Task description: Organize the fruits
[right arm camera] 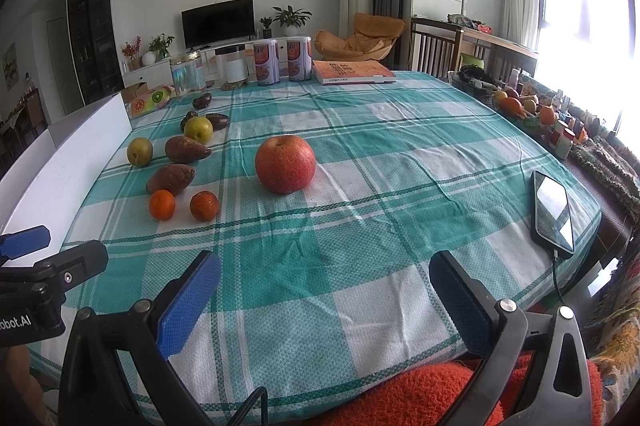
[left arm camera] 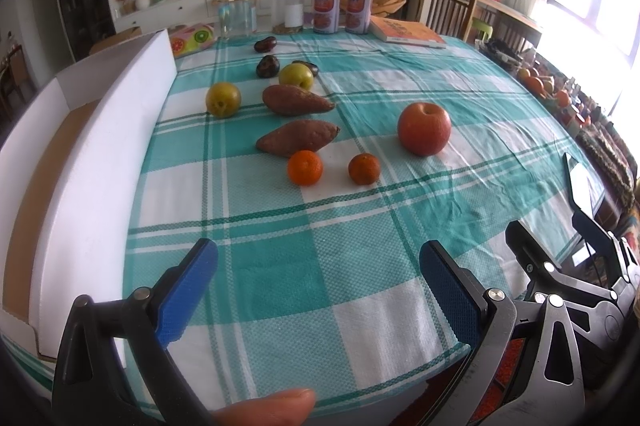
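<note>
Start of sorting, nothing gripped: left tongs (left arm camera: 320,280) and right tongs (right arm camera: 326,290) both gape empty over the near worktop (left arm camera: 280,266), fruit loose mid-cloth beside the left box (left arm camera: 100,130), so next likely reach for the apple (right arm camera: 285,164).

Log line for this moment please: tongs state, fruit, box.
left tongs open, empty | right tongs open, empty | apple, tangerines on tablecloth | white box no fruit seen

near edge: bare surface (right arm camera: 320,266), you pass freely | left edge: white box (left arm camera: 100,146) walls you off | right edge: phone (right arm camera: 554,210) | far edge: jars (left arm camera: 236,12), cans (left arm camera: 326,10), book (left arm camera: 408,32)
</note>
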A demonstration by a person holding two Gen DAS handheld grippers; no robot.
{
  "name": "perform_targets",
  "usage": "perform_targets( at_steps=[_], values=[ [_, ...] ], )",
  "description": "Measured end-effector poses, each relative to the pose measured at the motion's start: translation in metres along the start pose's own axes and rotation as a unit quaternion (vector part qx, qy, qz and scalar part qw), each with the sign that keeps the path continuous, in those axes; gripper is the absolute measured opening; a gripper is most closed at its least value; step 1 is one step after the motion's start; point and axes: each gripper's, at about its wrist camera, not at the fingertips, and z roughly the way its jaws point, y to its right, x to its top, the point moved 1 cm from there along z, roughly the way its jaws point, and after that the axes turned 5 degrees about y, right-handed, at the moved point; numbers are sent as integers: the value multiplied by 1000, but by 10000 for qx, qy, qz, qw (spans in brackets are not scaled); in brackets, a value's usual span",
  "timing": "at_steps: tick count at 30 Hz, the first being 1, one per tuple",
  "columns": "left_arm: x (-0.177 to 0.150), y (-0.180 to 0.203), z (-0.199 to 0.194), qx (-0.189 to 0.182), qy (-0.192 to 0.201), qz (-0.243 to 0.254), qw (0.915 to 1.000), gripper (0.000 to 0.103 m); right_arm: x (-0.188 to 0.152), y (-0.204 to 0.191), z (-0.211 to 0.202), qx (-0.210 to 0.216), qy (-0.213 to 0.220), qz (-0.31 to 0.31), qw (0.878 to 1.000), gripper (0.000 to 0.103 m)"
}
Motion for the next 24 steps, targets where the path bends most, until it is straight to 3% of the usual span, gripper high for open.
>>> perform_targets(
  at_steps=[16, 24],
  values=[
    [-8, -4, 9, -7, -94, -34, 9999, 102, 0, -1, 0, 12, -13, -11, 10000, 103],
    [-15, -28, 66, 87, -712, -212, 9972, 102, -1, 0, 3, 42, -101, -4, 9999, 103]
  ],
)
